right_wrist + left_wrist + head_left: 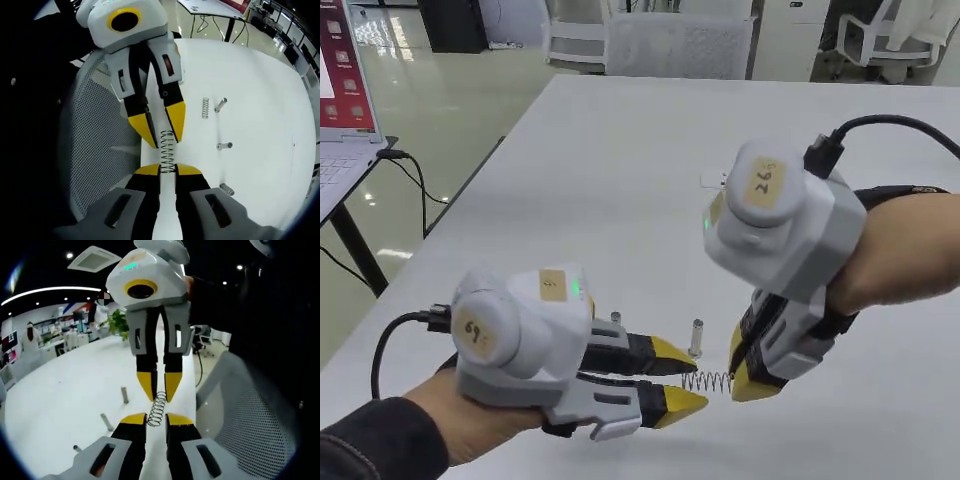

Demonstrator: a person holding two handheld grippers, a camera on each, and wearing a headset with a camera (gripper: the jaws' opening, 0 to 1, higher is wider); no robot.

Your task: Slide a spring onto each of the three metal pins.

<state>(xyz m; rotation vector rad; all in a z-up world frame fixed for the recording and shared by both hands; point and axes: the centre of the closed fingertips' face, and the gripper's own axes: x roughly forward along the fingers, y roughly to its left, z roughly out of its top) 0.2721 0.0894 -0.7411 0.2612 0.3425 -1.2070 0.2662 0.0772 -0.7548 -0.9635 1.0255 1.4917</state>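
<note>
A small coil spring hangs level between the two grippers just above the white table. My right gripper is shut on one end of it. My left gripper stands open, its yellow tips on either side of the other end. In the left gripper view the spring runs from my jaws up to the right gripper. The right gripper view has the spring and the left gripper facing it. Upright metal pins stand close by; three pins sit in a row.
A loose spring lies beside the farthest pin. A laptop sits on a side table at far left, with cables hanging below. A mesh chair stands near the table's edge. Chairs line the far end.
</note>
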